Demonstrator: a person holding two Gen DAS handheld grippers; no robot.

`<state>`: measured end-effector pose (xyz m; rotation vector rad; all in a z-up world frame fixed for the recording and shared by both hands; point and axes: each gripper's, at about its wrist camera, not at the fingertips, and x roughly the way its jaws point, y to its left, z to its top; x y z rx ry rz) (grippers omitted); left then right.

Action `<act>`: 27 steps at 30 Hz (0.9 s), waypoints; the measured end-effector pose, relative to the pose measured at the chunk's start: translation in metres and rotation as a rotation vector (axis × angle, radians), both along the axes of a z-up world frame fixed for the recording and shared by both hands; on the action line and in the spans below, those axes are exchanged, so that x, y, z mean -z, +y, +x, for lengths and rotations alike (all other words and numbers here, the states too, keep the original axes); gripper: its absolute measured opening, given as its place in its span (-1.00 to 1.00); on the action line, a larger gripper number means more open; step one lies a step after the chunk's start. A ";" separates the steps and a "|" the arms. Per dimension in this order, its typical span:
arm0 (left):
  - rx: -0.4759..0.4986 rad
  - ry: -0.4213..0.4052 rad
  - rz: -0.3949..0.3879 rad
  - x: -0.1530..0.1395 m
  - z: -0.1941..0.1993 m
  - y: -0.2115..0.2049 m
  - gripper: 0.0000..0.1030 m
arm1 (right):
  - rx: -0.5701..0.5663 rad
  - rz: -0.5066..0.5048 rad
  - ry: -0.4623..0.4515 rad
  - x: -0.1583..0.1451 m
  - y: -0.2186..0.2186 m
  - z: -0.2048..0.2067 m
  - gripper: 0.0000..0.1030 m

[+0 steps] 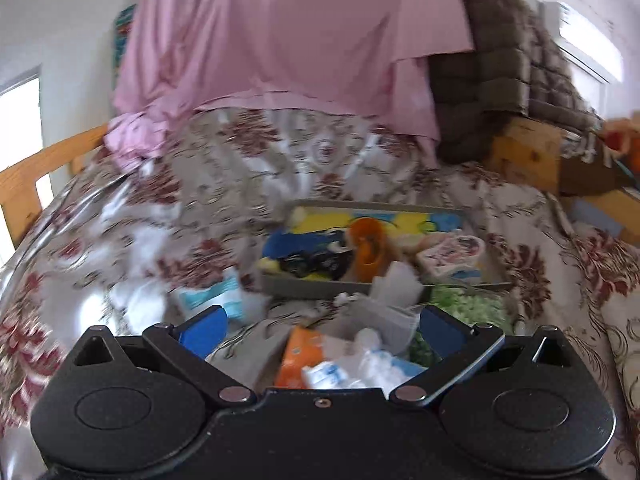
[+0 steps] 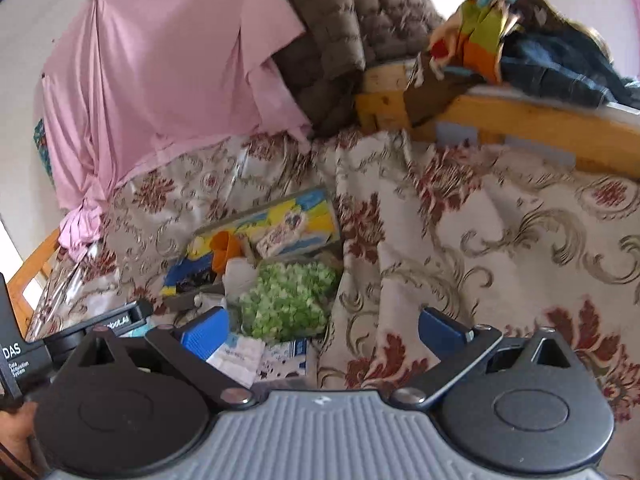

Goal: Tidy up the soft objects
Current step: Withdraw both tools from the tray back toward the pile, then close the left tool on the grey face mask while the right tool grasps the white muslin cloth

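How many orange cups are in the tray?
1. The orange cup lies tipped in the middle of the tray on the bed, beside a blue toy. More could hide under the clutter.

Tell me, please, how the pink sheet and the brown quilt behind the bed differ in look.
The pink sheet is smooth, thin and hangs in loose folds; the brown quilt is thick and stitched into padded squares. The sheet is pale, the quilt dark. Both drape down to the flowered bedcover.
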<state>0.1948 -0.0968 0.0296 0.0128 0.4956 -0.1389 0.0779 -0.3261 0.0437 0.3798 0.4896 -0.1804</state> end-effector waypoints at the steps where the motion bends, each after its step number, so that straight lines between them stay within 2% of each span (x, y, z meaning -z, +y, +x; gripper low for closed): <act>1: 0.012 -0.004 0.010 0.002 0.001 -0.002 0.98 | -0.008 0.006 0.014 0.003 0.000 0.003 1.00; 7: 0.055 0.012 0.039 0.014 0.000 0.011 0.98 | -0.046 0.098 0.044 0.018 -0.008 0.026 1.00; 11: 0.029 0.053 0.030 0.022 0.001 0.036 0.98 | -0.098 0.118 0.112 0.032 -0.005 0.047 1.00; 19: -0.009 0.159 0.010 0.041 0.016 0.069 0.98 | -0.228 0.091 0.207 0.057 0.016 0.091 1.00; 24: -0.006 0.150 0.022 0.050 0.028 0.067 0.98 | -0.335 0.019 0.230 0.077 0.037 0.123 1.00; 27: -0.028 0.143 0.038 0.055 0.037 0.069 0.98 | -0.415 -0.034 0.178 0.078 0.051 0.127 1.00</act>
